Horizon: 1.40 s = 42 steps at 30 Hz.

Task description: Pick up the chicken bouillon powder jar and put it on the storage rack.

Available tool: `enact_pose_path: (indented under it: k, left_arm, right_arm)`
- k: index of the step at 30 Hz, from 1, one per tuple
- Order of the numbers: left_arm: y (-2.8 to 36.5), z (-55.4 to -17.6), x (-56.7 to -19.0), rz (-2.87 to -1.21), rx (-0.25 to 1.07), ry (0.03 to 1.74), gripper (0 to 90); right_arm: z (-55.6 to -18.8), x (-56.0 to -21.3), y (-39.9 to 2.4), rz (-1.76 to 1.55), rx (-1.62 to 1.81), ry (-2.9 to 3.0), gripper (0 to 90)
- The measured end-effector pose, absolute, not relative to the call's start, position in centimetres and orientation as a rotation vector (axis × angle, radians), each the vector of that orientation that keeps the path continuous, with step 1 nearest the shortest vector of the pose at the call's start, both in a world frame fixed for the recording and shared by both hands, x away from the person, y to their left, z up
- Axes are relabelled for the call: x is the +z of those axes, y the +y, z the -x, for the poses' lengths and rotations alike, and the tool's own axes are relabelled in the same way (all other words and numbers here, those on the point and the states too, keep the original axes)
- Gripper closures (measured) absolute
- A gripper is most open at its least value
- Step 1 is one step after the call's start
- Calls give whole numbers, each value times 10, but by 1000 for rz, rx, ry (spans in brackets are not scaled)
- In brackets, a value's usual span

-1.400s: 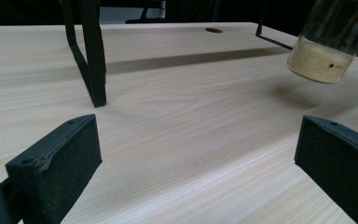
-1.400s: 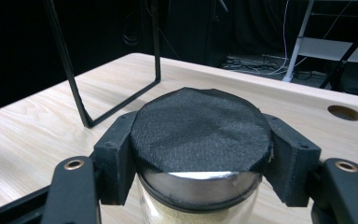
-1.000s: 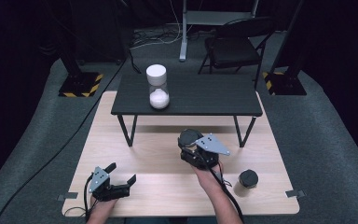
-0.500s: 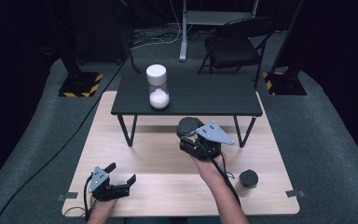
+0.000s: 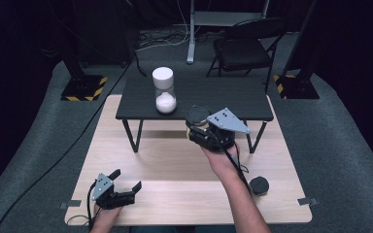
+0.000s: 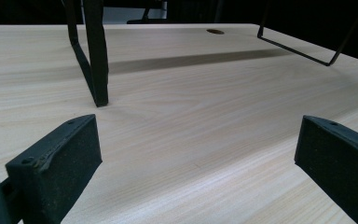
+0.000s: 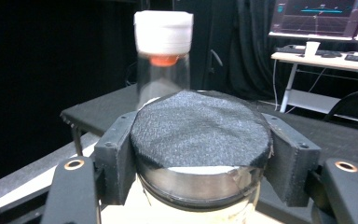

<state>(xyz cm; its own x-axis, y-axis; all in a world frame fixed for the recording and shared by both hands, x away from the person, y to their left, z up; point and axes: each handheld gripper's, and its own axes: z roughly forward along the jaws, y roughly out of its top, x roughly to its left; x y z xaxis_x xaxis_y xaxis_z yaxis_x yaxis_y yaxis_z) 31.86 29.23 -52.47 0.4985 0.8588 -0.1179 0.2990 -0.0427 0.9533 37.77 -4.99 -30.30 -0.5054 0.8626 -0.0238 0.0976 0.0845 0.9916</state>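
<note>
My right gripper [image 5: 200,127] is shut on a clear round jar [image 5: 197,114] whose top is covered with black textured material. It holds the jar in the air just in front of the small black table [image 5: 238,97]. In the right gripper view the two pads clamp the jar [image 7: 200,135] from both sides. A tall clear jar [image 5: 164,90] with a white cap and white powder at its bottom stands on the black table, and shows behind the held jar as the capped jar [image 7: 163,56]. My left gripper [image 5: 126,179] rests open near the wooden table's front left, nothing between its pads [image 6: 56,158].
A small dark round object [image 5: 259,185] sits on the wooden table [image 5: 175,165] at the front right. The black table's thin legs [image 6: 95,56] stand on the wood. A folding chair [image 5: 245,46] and stand bases lie beyond the tables.
My right gripper has risen with the jar and now sits higher, closer to the black table's front edge. The left gripper has stayed put.
</note>
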Motion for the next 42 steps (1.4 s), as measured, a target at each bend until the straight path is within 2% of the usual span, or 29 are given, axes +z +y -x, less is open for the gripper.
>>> enact_pose_path:
  k: [23,42]
  left_arm:
    - [294,-319,-525,-1602,593,1009,0]
    - [294,-319,-525,-1592,585,1003,1]
  right_arm:
    - [-426,-266,-41,-977,1481,1671,342]
    - [-469,-269,-40,-1033,1414,1678,342]
